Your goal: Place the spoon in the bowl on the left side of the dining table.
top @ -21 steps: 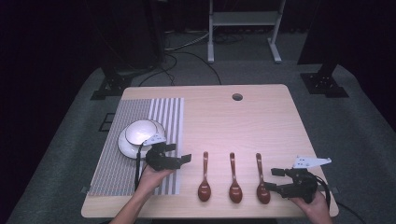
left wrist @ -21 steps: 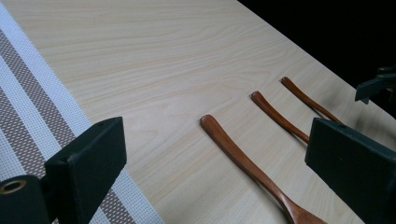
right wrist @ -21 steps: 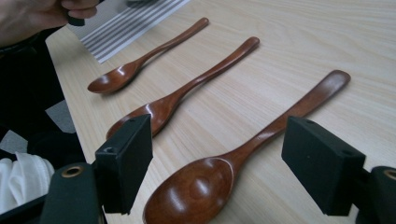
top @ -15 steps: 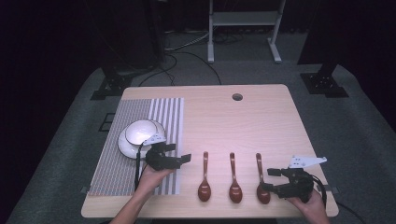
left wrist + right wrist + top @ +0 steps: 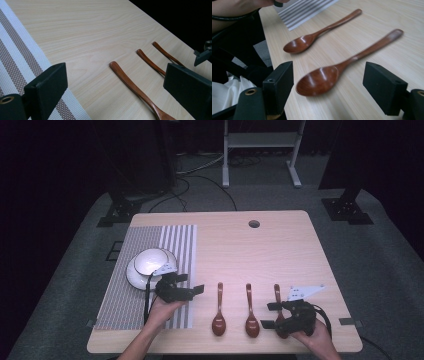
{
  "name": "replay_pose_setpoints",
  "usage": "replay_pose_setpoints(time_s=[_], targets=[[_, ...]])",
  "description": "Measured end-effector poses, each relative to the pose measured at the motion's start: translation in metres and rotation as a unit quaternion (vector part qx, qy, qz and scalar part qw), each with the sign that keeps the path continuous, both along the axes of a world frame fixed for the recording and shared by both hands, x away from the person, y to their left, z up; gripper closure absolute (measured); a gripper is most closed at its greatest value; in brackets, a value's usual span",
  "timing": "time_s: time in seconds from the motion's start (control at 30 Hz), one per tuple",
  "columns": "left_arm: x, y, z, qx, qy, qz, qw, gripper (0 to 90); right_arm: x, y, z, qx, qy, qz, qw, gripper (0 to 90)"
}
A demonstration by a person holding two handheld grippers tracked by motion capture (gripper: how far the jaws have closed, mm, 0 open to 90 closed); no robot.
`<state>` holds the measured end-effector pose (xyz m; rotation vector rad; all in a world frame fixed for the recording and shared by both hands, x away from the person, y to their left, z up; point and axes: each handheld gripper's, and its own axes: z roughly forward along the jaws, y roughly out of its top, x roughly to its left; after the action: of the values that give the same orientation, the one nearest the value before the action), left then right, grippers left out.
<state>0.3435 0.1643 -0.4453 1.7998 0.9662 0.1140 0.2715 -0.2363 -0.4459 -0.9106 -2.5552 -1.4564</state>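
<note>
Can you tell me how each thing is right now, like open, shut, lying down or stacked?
Left gripper: jaws open, holding nothing.
Right gripper: jaws open, nothing gripped.
Three wooden spoons: lying flat, bowls up, side by side.
Bowl: upright on a plate.
Striped placemat: spread flat.

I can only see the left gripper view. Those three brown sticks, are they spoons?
Observer: Yes, spoons. The right gripper view shows shiny round scoops on two of them.
Operator: Is anything on the stripy mat?
Observer: A white bowl sits on the mat, just beyond the left gripper in the high view.
Operator: Is the other gripper holding a spoon?
Observer: No. The right gripper is open, by the right spoon, gripping nothing.
</note>
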Motion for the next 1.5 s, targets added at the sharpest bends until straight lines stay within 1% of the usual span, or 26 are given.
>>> replay_pose_setpoints(time_s=[0.07, 0.17, 0.33, 0.63, 0.8, 0.9, 1.1, 1.13, 1.2, 1.3, 1.33, 1.4, 1.5], targets=[[0.0, 0.0, 0.0, -0.002, 0.001, 0.0, 1.0, 4.2, 0.002, 0.009, 0.002, -0.002, -0.001, 0.01, 0.9999, 23.3], [-0.001, -0.001, 0.0, -0.003, 0.0, -0.003, 1.0, 4.2, 0.006, 0.022, 0.004, -0.012, -0.002, 0.025, 0.9996, 23.3], [-0.002, -0.002, -0.001, -0.005, 0.002, -0.003, 1.0, 4.2, 0.012, 0.036, 0.005, -0.015, -0.001, 0.042, 0.999, 23.3], [-0.002, -0.002, -0.001, -0.011, 0.005, -0.002, 0.9999, 4.2, 0.019, 0.052, 0.01, -0.027, -0.003, 0.056, 0.9981, 23.2], [-0.001, -0.001, -0.002, -0.009, 0.006, -0.001, 0.9999, 4.2, 0.023, 0.062, 0.014, -0.023, -0.003, 0.069, 0.9974, 23.2], [0.0, 0.0, -0.003, -0.008, 0.007, 0.0, 0.9999, 4.2, 0.024, 0.072, 0.016, -0.035, -0.003, 0.079, 0.9963, 23.2], [0.0, -0.001, -0.003, -0.005, 0.008, -0.001, 1.0, 4.2, 0.025, 0.088, 0.021, -0.048, -0.006, 0.101, 0.9937, 23.3], [0.0, -0.001, -0.003, -0.005, 0.008, -0.001, 1.0, 4.2, 0.025, 0.088, 0.021, -0.048, -0.006, 0.101, 0.9937, 23.3], [0.0, -0.001, -0.004, -0.005, 0.008, 0.0, 1.0, 4.2, 0.026, 0.097, 0.023, -0.05, -0.006, 0.112, 0.9924, 23.4], [0.001, 0.0, -0.004, -0.007, 0.011, 0.003, 0.9999, 4.2, 0.027, 0.104, 0.023, -0.051, -0.005, 0.122, 0.9912, 24.2], [0.001, 0.0, -0.004, -0.007, 0.011, 0.003, 0.9999, 4.2, 0.027, 0.107, 0.022, -0.052, -0.004, 0.125, 0.9907, 25.4], [0.001, 0.002, -0.003, -0.007, 0.01, 0.006, 0.9999, 4.2, 0.027, 0.11, 0.021, -0.053, -0.003, 0.131, 0.99, 31.7], [0.001, 0.003, -0.003, -0.008, 0.01, 0.006, 0.9999, 4.2, 0.026, 0.116, 0.018, -0.057, -0.002, 0.139, 0.9886, 38.1]])
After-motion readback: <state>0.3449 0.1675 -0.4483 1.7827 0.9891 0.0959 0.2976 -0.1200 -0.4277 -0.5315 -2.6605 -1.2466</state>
